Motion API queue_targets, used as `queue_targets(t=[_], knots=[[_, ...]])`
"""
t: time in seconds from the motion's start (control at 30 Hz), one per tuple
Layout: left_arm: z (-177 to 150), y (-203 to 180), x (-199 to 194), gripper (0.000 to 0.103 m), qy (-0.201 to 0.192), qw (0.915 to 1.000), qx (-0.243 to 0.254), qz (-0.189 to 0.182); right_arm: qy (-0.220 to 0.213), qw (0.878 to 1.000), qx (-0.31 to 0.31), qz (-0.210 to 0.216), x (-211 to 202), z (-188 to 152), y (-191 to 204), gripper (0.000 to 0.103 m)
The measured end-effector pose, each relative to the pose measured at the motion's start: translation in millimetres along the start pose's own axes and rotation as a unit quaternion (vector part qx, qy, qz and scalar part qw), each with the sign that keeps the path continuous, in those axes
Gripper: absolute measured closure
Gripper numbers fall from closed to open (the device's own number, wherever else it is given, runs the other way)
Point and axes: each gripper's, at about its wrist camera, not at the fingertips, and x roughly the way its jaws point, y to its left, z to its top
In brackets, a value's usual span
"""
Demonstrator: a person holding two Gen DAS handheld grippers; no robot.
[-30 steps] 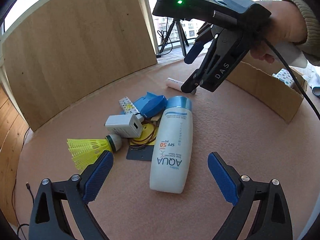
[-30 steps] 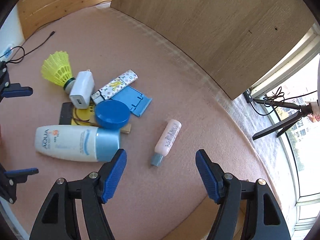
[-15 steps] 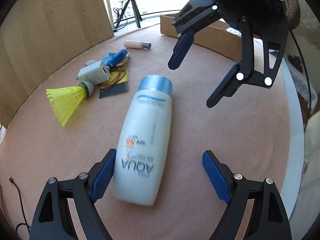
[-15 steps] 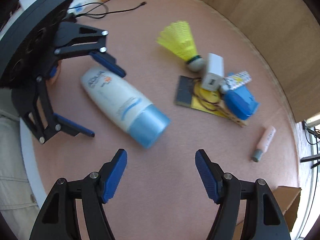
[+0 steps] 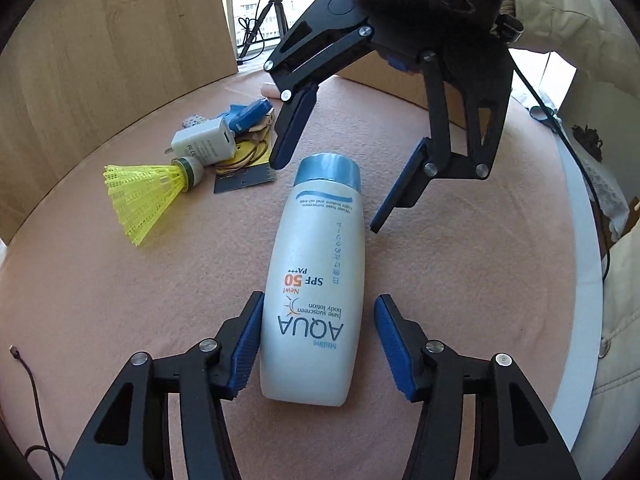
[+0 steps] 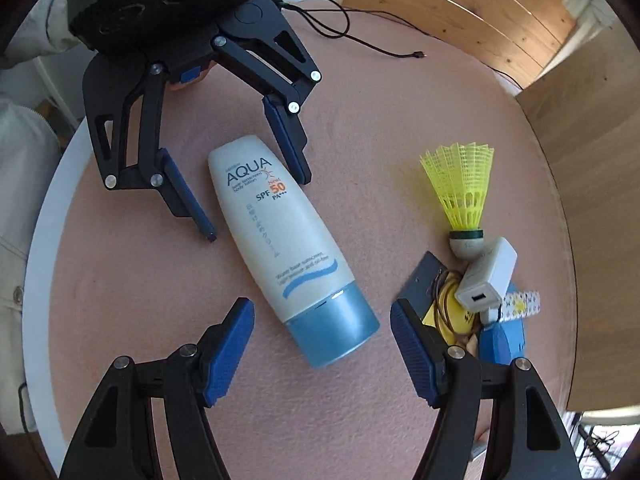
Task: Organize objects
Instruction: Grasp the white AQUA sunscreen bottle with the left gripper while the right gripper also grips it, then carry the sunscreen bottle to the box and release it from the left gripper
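Note:
A white AQUA sunscreen bottle (image 5: pixel 316 280) with a blue cap lies flat on the pink table; it also shows in the right wrist view (image 6: pixel 284 244). My left gripper (image 5: pixel 318 344) is open and straddles the bottle's base end, its left pad at the bottle's side, its right pad a little apart. My right gripper (image 6: pixel 322 344) is open and straddles the cap end without touching it. Each gripper shows in the other's view: the right one (image 5: pixel 332 184) over the cap, the left one (image 6: pixel 256 200) around the base.
A yellow shuttlecock (image 5: pixel 140 196), a white charger (image 5: pixel 204 144), a blue case (image 5: pixel 248 114) and a card with rubber bands (image 5: pixel 244 168) lie in a pile left of the bottle. A cardboard box (image 5: pixel 404 80) stands behind. A wooden panel (image 6: pixel 588 200) borders the table.
Both grippers have come in over the bottle from opposite ends. The left one moved forward to straddle the base, the right one swung round and lowered over the cap.

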Motion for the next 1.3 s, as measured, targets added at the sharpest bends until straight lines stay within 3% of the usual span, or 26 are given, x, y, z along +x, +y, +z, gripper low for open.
queue_targets(t=[0.07,0.23,0.37,0.53,0.77,0.97,1.3], knots=[[-3,2,-3,0.052,-0.003,1.0000,-0.006,-0.002,0.002,1.000,-0.014,0.022,8,3,-3,0.039],[-8,5,-8,0.053,-0.008,0.9996,-0.010,-0.026,-0.002,0.999,-0.002,0.051,16,-3,-10,0.045],[-12,-8,-12,0.053,-0.003,0.9985,0.018,-0.052,0.012,0.997,0.016,0.070,14,-4,-8,0.048],[-17,-39,-18,0.053,0.008,0.9934,0.076,-0.086,0.033,0.996,0.050,0.060,4,-14,24,0.050],[-22,-100,-24,0.053,0.028,0.9753,0.178,-0.128,0.024,0.995,0.084,0.056,-17,-37,91,0.056],[-23,-120,-23,0.053,0.033,0.9667,0.205,-0.150,-0.010,0.993,0.113,0.045,-31,-62,116,0.058],[22,-118,-8,0.053,0.040,0.9586,0.243,-0.143,-0.040,0.989,0.137,0.028,-52,-81,123,0.058]])
